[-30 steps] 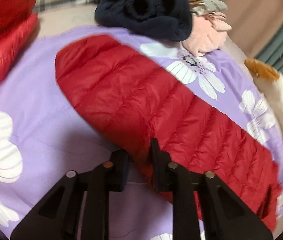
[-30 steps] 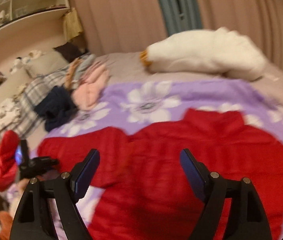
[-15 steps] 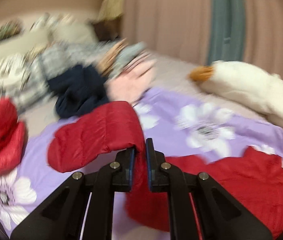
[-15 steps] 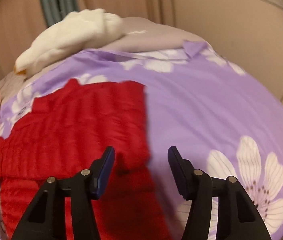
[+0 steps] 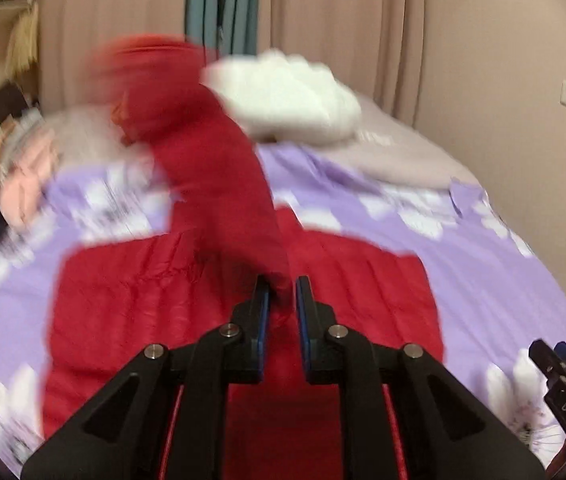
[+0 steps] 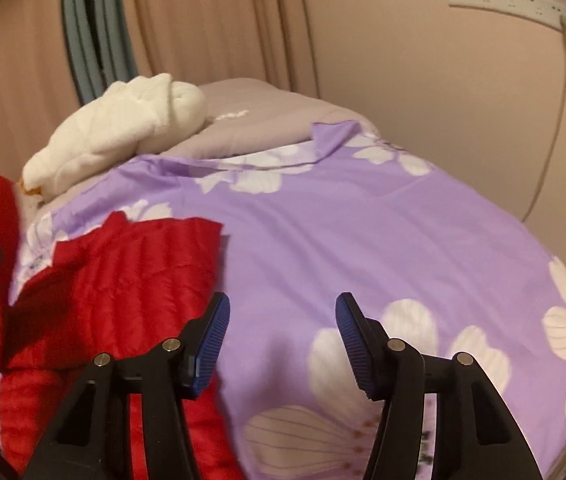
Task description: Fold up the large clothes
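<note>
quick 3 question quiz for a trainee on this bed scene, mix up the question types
1. True or false: the left gripper is shut on the sleeve of the red quilted puffer jacket.
2. Multiple choice: what lies between the right gripper's jaws? A) jacket fabric B) nothing, only the purple floral bedspread beyond C) the white plush toy
3. Fill in: the plush toy lies at the bed's far edge in front of the pink ____.

Key: 1 true; 2 B; 3 curtain
</note>
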A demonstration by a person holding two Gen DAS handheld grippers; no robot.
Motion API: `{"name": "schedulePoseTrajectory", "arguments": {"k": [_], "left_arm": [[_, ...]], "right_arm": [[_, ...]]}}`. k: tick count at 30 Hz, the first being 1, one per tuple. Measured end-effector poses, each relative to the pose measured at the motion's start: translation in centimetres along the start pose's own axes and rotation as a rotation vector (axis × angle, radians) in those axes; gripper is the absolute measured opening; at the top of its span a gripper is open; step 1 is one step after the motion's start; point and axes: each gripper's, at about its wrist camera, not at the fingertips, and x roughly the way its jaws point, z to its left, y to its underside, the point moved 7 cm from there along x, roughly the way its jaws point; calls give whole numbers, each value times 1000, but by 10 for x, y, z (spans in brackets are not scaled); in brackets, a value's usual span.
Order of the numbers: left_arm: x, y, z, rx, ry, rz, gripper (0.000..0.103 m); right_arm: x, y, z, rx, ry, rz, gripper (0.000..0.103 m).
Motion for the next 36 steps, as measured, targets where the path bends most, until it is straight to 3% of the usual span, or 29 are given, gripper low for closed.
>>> {"name": "schedulePoseTrajectory", "arguments": {"k": [2,4,6,9,12,14,16,18,19,20,23,26,30,32,36], "left_arm": [[3,8,-12,30,12,12,30],[-6,10,-24,98,48,-12,67],[-22,3,-27,143,47,-72,81],[-49,-12,-15,163,3,-171,81],[-59,-15,7,116,-30,-192,78],[-57,-13,31,37,-81,-174,66],[-51,-9,62,-48,-116,-136,42],[-40,0,89,-112,-151,-83,28],[-35,4,104,-134,-187,-65,25],[-31,8,116,-142,-229,-60,24],[-13,19,147,-141,-311,-53,22],[18,37,177,-203,-320,2,23],[61,74,199,-233,-369,89,23],[73,85,203,-271,-327,98,23],[71,84,205,-289,-320,80,24]], "right_arm": [[-6,0,-8,17,-4,-2,58],[-11,-1,-14,28,-2,-9,58],[-14,-1,-16,35,6,-10,58],[-19,-2,-11,45,-14,-10,58],[-27,-5,1,30,-28,-36,58],[-31,-7,13,15,-40,-49,58],[-32,-10,33,-6,-67,-54,58],[-29,-10,50,-32,-87,-57,58],[-26,-11,64,-55,-96,-62,53],[-24,-11,73,-74,-106,-63,34],[-7,-11,113,-127,-159,-49,19],[22,-7,149,-160,-218,-2,17],[75,14,179,-212,-191,60,17],[98,31,182,-227,-173,91,17],[119,53,181,-244,-157,95,17]]}}
